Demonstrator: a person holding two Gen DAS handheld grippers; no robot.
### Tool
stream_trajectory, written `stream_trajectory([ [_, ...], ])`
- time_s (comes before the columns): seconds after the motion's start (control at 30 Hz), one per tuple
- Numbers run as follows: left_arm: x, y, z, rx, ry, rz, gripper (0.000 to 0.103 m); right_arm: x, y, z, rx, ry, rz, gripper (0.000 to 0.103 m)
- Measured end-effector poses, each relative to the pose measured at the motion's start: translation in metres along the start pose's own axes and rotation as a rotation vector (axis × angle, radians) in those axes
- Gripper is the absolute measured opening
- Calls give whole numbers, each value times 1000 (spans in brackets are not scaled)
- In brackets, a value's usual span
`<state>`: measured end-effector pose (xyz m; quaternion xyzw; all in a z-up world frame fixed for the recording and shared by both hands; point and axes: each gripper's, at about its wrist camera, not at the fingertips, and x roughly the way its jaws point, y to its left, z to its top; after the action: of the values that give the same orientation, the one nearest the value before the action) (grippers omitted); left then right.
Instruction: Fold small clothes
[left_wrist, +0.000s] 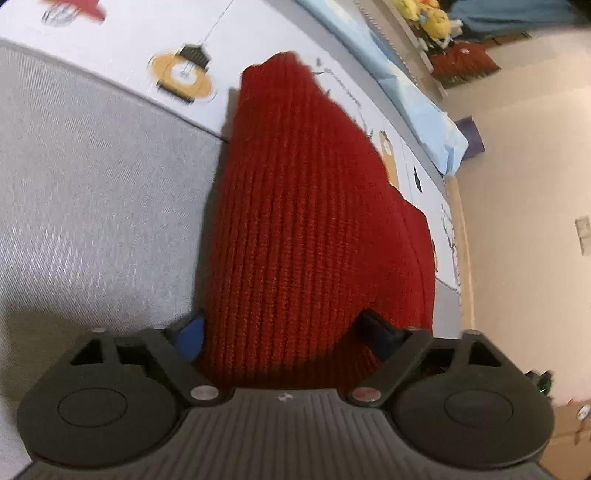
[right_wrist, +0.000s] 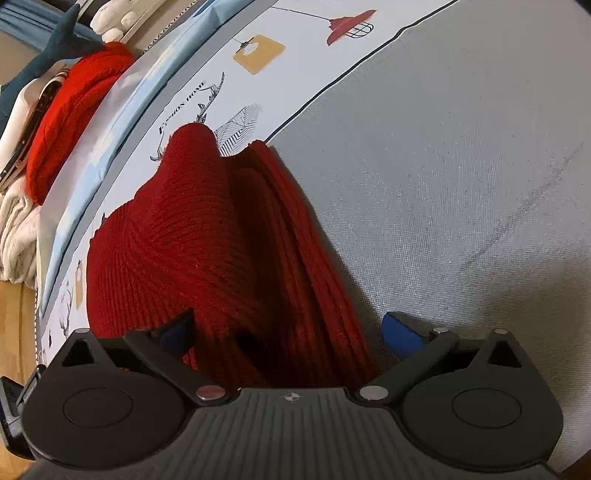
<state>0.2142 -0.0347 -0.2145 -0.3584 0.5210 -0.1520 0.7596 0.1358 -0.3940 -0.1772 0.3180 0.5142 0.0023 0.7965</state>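
Observation:
A dark red ribbed knit garment lies bunched on the bed, partly on the grey sheet and partly on the white lamp-print cover. My left gripper stands open and wide over its near end; the blue left pad sits beside the cloth's edge and the other pad rests on the knit. In the right wrist view the same garment rises in a fold. My right gripper is open around it, its right pad clear of the cloth over the grey sheet.
A pile at the bed's far edge holds another red knit, white clothes and a blue plush shark. A light blue folded cloth runs along the bed's edge. Beyond it are yellow plush toys and pale floor.

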Motion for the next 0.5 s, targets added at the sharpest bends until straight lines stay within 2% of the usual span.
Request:
stream_trajectory([
  [0.03, -5, -4, 0, 27, -9, 4, 71, 0, 2, -1, -7, -4, 10, 83],
  [0.13, -24, -15, 3, 99, -43, 4, 58, -7, 16, -3, -52, -41, 50, 57],
  [0.2, -35, -21, 6, 135, -64, 15, 56, -10, 20, -5, -65, -39, 70, 49],
  [0.33, -70, -25, 11, 177, -118, 42, 55, -8, 28, -8, -28, -25, 111, 43],
  [0.5, -134, -9, 28, 254, -204, 126, 54, 6, 75, -25, -72, -5, 143, 41],
])
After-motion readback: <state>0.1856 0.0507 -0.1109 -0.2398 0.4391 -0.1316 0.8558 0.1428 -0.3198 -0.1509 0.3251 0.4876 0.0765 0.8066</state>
